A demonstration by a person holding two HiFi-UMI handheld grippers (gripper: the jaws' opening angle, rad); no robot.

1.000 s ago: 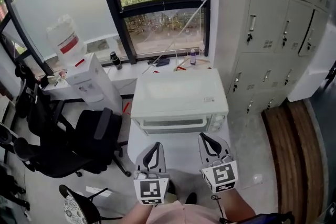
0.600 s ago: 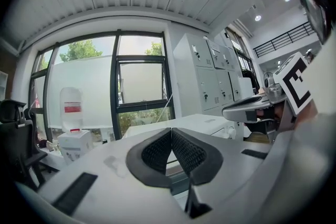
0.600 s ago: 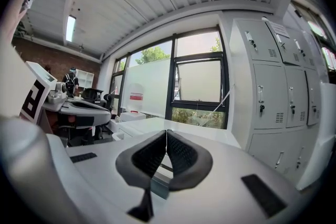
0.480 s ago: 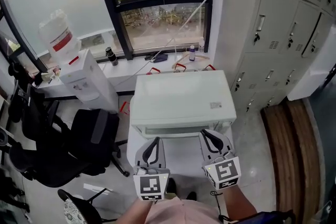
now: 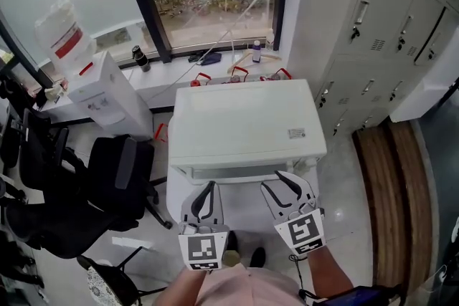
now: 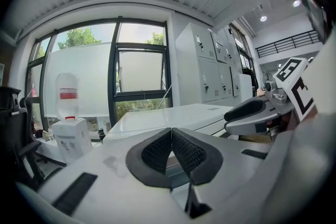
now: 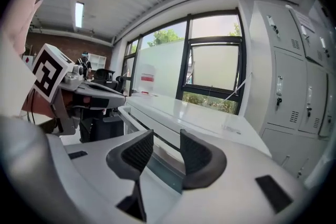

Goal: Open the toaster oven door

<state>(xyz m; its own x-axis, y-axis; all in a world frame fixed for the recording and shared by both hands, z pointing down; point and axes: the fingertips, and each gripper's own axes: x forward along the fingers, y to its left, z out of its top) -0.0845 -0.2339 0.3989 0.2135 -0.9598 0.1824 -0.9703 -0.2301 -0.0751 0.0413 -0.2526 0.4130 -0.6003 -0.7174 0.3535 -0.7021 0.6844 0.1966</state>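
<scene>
White box-shaped metal toaster oven (image 5: 247, 129): stiff hinged door, probably best gripped at front handle bar (image 5: 237, 172); left gripper (image 5: 209, 188) jaws together, right gripper (image 5: 277, 181) jaws apart.

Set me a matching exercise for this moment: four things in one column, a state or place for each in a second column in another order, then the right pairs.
Column one
1. left gripper
2. right gripper
3. toaster oven
4. water dispenser

Column two
A. jaws apart, holding nothing
B. bears a bottle with a red label
C. jaws together, nothing between them
D. white, just ahead of both grippers

Pairs: 1-C, 2-A, 3-D, 4-B
</scene>
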